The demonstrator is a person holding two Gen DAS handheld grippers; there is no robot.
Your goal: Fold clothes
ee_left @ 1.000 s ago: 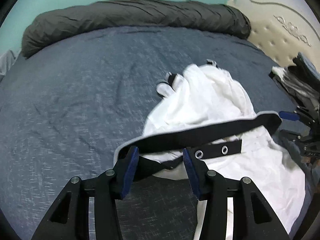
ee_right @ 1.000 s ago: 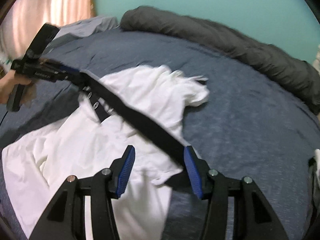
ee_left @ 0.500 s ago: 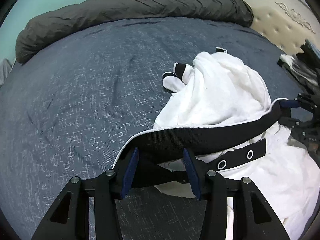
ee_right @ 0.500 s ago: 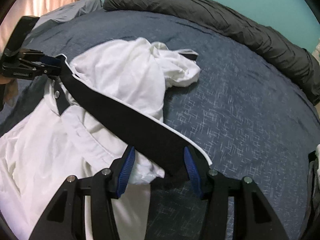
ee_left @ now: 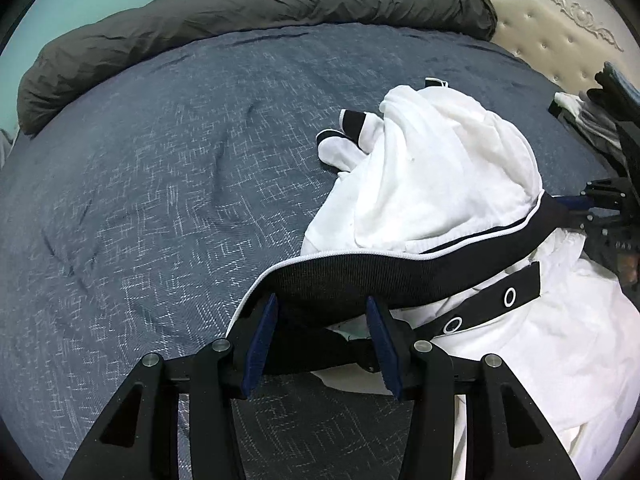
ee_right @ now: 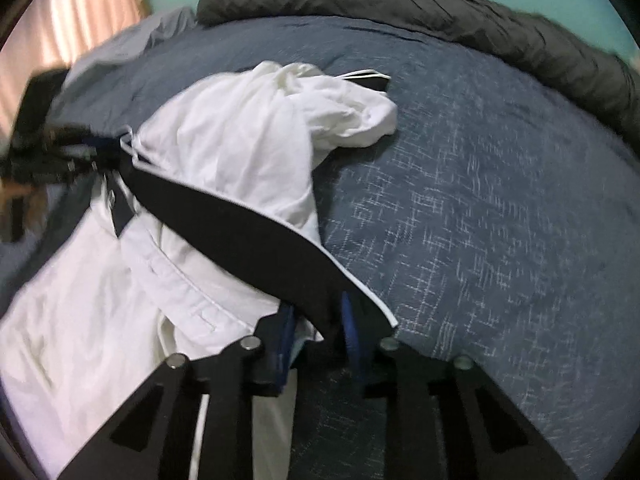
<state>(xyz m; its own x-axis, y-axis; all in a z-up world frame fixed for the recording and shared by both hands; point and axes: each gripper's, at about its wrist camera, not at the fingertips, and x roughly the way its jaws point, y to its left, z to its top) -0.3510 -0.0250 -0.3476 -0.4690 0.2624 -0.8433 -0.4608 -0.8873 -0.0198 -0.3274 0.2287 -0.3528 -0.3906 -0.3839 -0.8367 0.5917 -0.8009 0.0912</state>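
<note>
A white garment (ee_left: pixel 448 176) with a wide black band (ee_left: pixel 400 268) lies bunched on the dark blue bed; it also shows in the right wrist view (ee_right: pixel 224 148) with its band (ee_right: pixel 240 224). My left gripper (ee_left: pixel 322 320) is open, with one end of the band lying between its fingers. My right gripper (ee_right: pixel 316 320) has narrowed on the other end of the band. The band stretches between the two grippers. Each gripper shows at the far end of the band in the other's view.
A rolled dark grey duvet (ee_left: pixel 240 8) lies along the far edge of the blue bed cover (ee_left: pixel 160 200). A cream tufted headboard (ee_left: pixel 560 32) stands at right. A pink curtain (ee_right: pixel 80 20) hangs at left in the right wrist view.
The black band has lifted and pulled taut between the grippers. My right gripper's fingers have closed in on the band's end. The left gripper's fingers stay wide.
</note>
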